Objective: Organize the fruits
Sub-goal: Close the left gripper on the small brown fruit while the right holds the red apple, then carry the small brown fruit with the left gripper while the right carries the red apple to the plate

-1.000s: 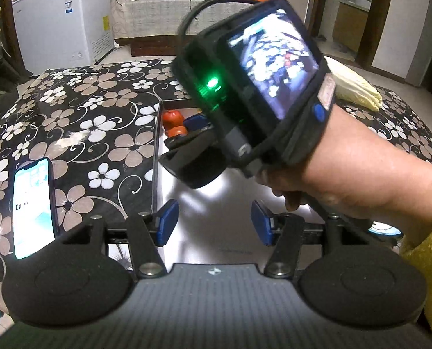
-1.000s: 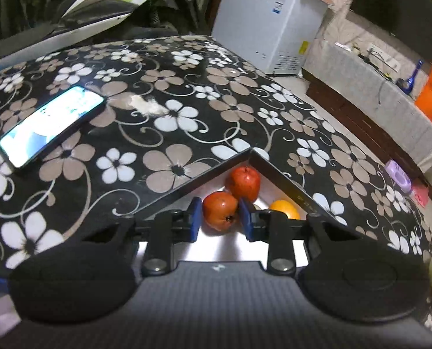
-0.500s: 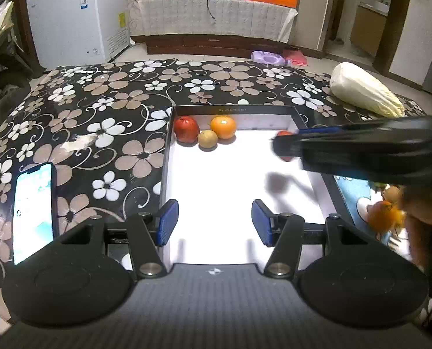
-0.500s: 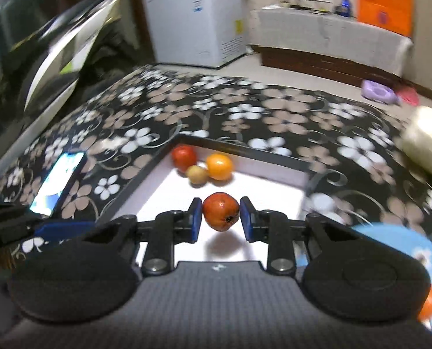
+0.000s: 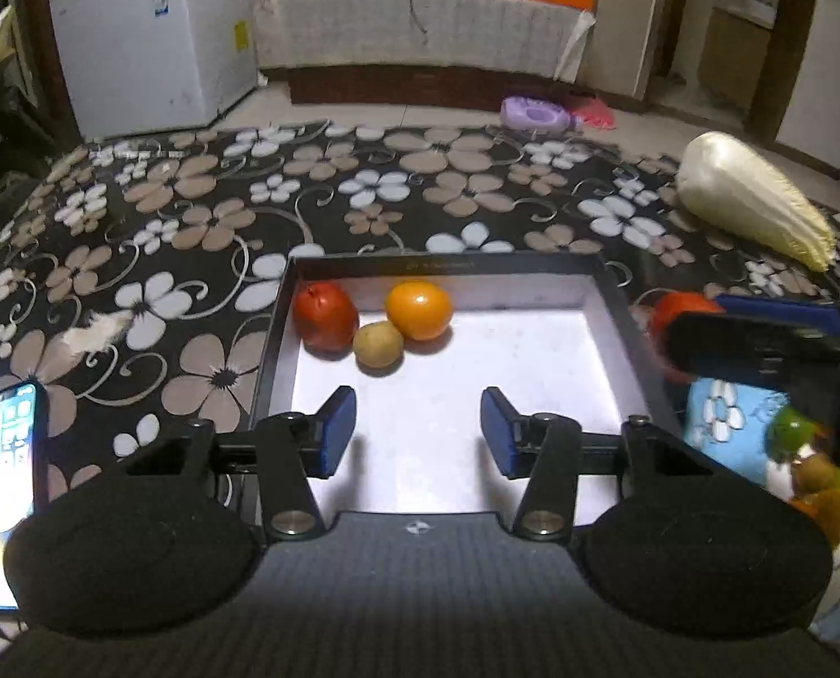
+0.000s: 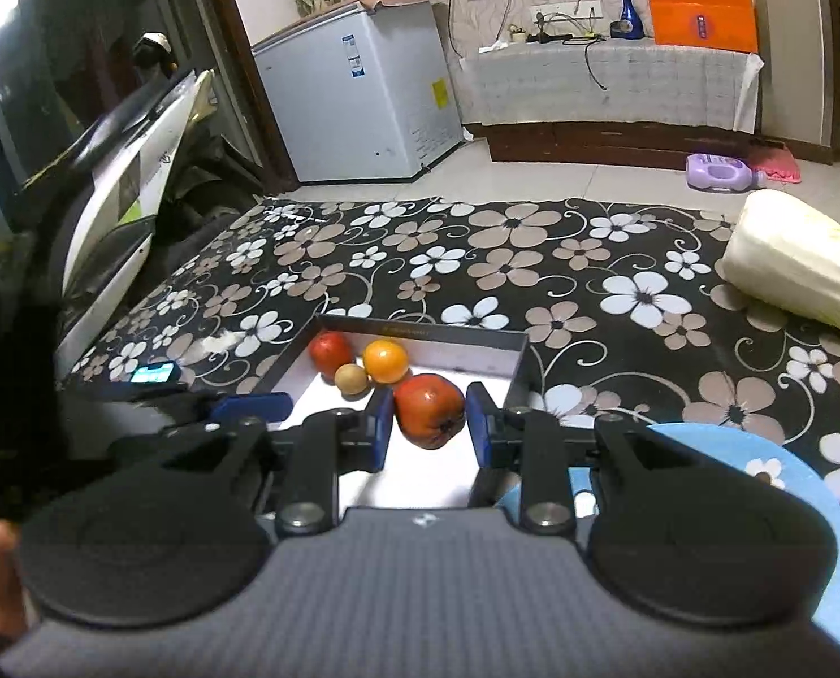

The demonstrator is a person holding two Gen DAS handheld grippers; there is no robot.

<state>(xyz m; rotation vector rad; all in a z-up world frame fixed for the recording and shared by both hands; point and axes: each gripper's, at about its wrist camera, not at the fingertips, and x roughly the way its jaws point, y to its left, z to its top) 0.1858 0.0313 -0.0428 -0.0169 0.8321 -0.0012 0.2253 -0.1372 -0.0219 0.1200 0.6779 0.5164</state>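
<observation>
A black-rimmed white tray [image 5: 448,263] lies on the flowered tablecloth. A red fruit [image 5: 325,317], an orange [image 5: 419,309] and a small brown fruit [image 5: 378,343] sit in its far left corner. My left gripper [image 5: 418,429] hovers over the tray's near part; its jaws are closing with nothing between them. My right gripper [image 6: 429,426] is shut on a red apple-like fruit [image 6: 428,409], held above the tray's right side. In the left wrist view that held fruit [image 5: 674,311] shows at the right, over the tray's right rim.
A blue flowered plate [image 5: 725,424] with several small fruits [image 5: 804,452] sits right of the tray. A pale cabbage [image 5: 753,209] lies at the far right. A lit phone [image 5: 4,486] lies at the left. Beyond the table stand a scooter [image 6: 126,181] and a white freezer [image 6: 363,101].
My right gripper has carried the red fruit from the tray's far left corner over to its right side and rolled level. My left gripper has moved closer over the tray, its jaws narrower.
</observation>
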